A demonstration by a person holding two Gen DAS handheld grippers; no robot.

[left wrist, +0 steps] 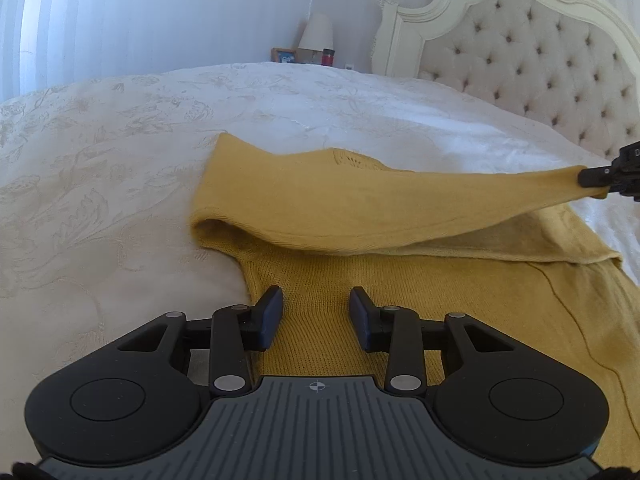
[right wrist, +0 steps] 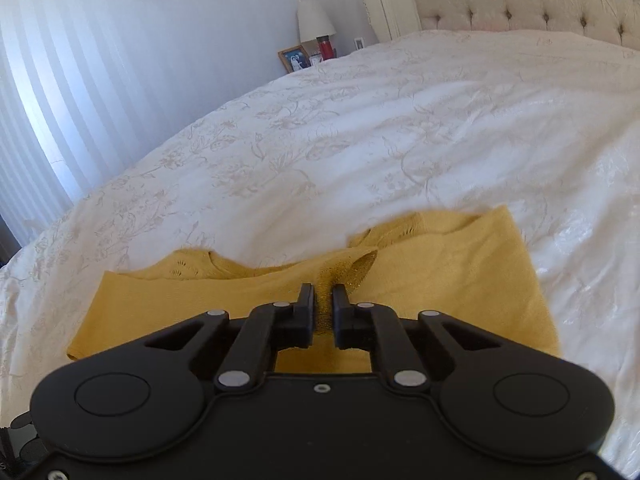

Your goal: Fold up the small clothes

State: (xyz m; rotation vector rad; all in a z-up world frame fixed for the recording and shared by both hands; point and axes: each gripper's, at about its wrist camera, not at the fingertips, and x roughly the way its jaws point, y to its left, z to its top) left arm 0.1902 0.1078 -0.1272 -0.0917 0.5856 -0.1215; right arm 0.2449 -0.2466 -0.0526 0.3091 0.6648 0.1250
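Your right gripper (right wrist: 323, 294) pinches the yellow sweater's (left wrist: 400, 292) sleeve (left wrist: 400, 208), stretched above its body on the bed (left wrist: 120, 160); your left gripper (left wrist: 316, 300) hovers open over the sweater.

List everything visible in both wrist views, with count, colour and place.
knitted mustard-yellow sweater: one, yellow, spread on the bed, sleeve lifted
embroidered white bedspread: one, white, covering the bed
tufted cream headboard: one, cream, bed's far end
white-shaded lamp: one, white, beside the bed
framed photo: one, wooden, by the lamp
red jar: one, red, by the lamp
left claw: one, black, open over the sweater
right claw: one, black, shut on the sleeve
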